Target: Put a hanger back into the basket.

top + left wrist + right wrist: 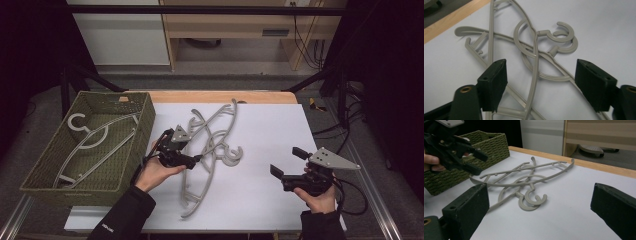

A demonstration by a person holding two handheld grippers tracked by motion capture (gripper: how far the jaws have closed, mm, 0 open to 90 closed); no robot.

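How many hangers [212, 145] are tangled on the white table [270, 125] is hard to tell, and the left gripper [541, 85], held low from the basket [145, 125] side, has its jaws apart astride their crossing bars, while the right gripper [539, 212] rests open nearby.

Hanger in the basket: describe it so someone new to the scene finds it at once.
Start at the green woven basket at the left edge of the white table top. The hanger in the basket lies flat on its bottom, hook toward the far end. It lies alone inside the basket, while the other grey hangers lie crossed in a pile on the table, by the left gripper.
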